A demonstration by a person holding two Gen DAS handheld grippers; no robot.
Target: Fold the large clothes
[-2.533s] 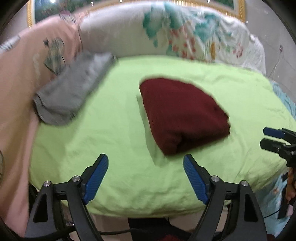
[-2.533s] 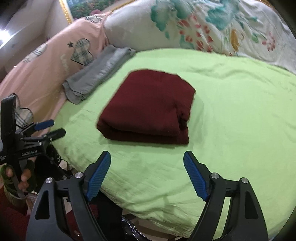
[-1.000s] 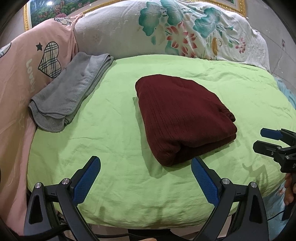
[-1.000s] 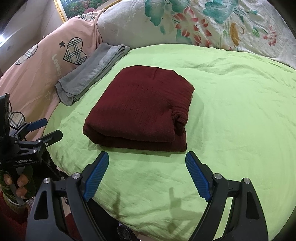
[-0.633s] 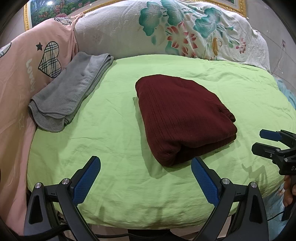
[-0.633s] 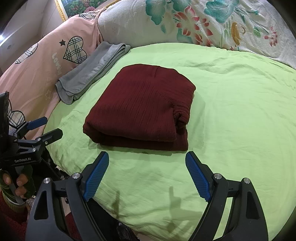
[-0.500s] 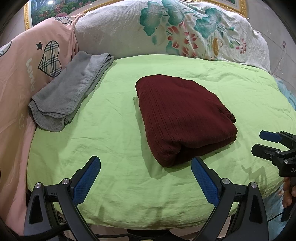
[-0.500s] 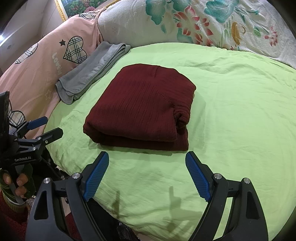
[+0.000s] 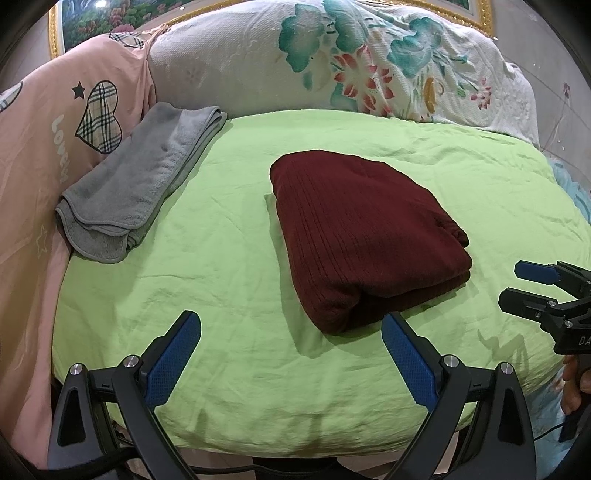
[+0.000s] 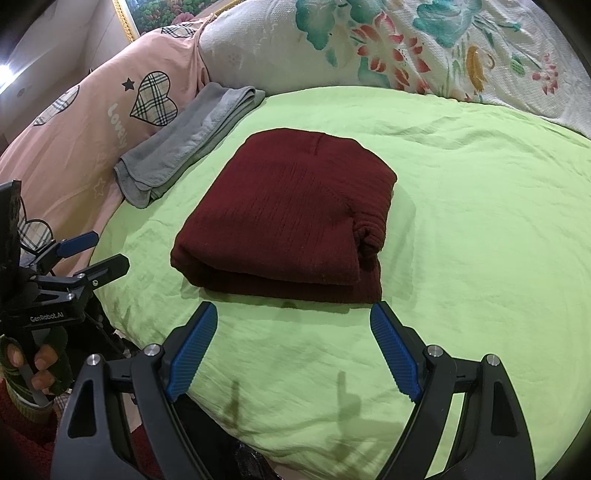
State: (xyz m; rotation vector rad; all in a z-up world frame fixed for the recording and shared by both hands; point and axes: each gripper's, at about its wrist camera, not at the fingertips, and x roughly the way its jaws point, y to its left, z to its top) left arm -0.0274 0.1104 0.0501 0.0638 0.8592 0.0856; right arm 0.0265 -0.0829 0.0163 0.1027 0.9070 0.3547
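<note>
Here the left gripper (image 9: 291, 347) hangs over the near edge of the green sheet (image 9: 229, 258), its blue pads (image 9: 170, 363) spread wide with only cloth-covered bed between them. The right gripper (image 10: 291, 332) does the same on its side, fingers wide apart and pinching nothing. Each shows in the other's view: the right one (image 9: 524, 284) juts in from the right edge of the left camera, a hand (image 9: 574, 384) under it, and the left one (image 10: 94, 254) pokes in at the left edge of the right camera, with fingers (image 10: 42, 363) wrapped round its handle and a dark red sleeve (image 10: 22, 435) below.

Just beyond the fingertips lies the sweater (image 10: 284, 218), dark red and ribbed, folded into a thick block flat on the sheet. From the left gripper it sits ahead and toward the right finger, its near corner close to that pad but not touching. From the right gripper it sits straight ahead, its folded edge just past both tips, clear of them.

Farther out, beyond the left finger, a folded grey towel (image 9: 136, 188) rests at the sheet's edge against a pink quilt (image 9: 33, 155) with a plaid heart. At the far end, past the sweater, a white floral pillow (image 9: 351, 66) runs across the bed, a gilt picture frame (image 9: 55, 33) behind it.
</note>
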